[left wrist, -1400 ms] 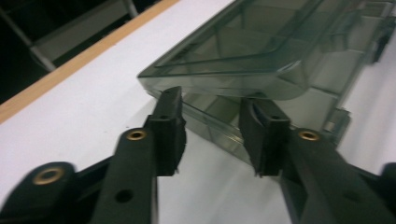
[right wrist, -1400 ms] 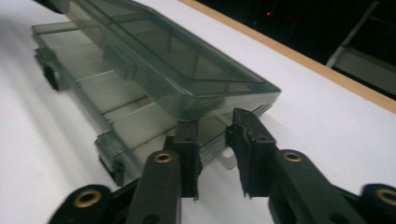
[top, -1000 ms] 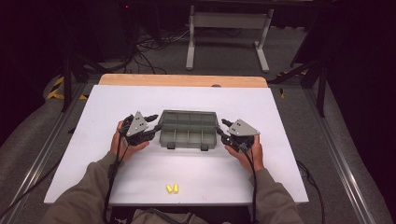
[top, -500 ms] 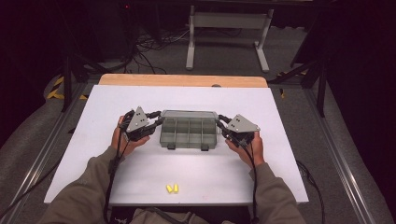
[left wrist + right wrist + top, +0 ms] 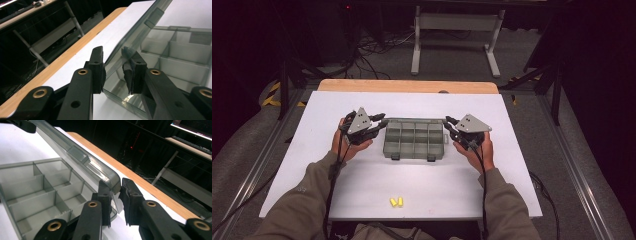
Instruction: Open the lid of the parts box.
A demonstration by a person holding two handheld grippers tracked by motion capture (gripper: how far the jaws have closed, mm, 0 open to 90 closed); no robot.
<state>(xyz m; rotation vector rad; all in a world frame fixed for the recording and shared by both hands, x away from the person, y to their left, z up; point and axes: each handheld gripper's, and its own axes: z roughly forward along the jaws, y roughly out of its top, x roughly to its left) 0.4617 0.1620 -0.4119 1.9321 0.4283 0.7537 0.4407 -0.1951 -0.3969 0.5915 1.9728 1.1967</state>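
A smoky clear compartment box (image 5: 414, 142) lies mid-table with its hinged lid (image 5: 414, 120) raised at the far side. My left gripper (image 5: 382, 120) is shut on the lid's left end and my right gripper (image 5: 448, 122) on its right end. In the left gripper view the lid (image 5: 140, 30) slants up from between the jaws of the left gripper (image 5: 113, 67), over the empty compartments (image 5: 180, 62). In the right gripper view the lid's rounded corner (image 5: 110, 178) sits pinched in the right gripper (image 5: 115, 192). Both pairs of jaws have just been closing, with the lid between them.
Two small yellow pieces (image 5: 396, 201) lie near the front edge of the white table (image 5: 312, 165). A wooden strip (image 5: 407, 86) runs along the far edge. Beyond it are dark floor, cables and a metal stand (image 5: 457, 30).
The lid has swung up off the box, so the compartments now show. Both hands have risen slightly at the box's ends, and the jaws have narrowed onto the lid.
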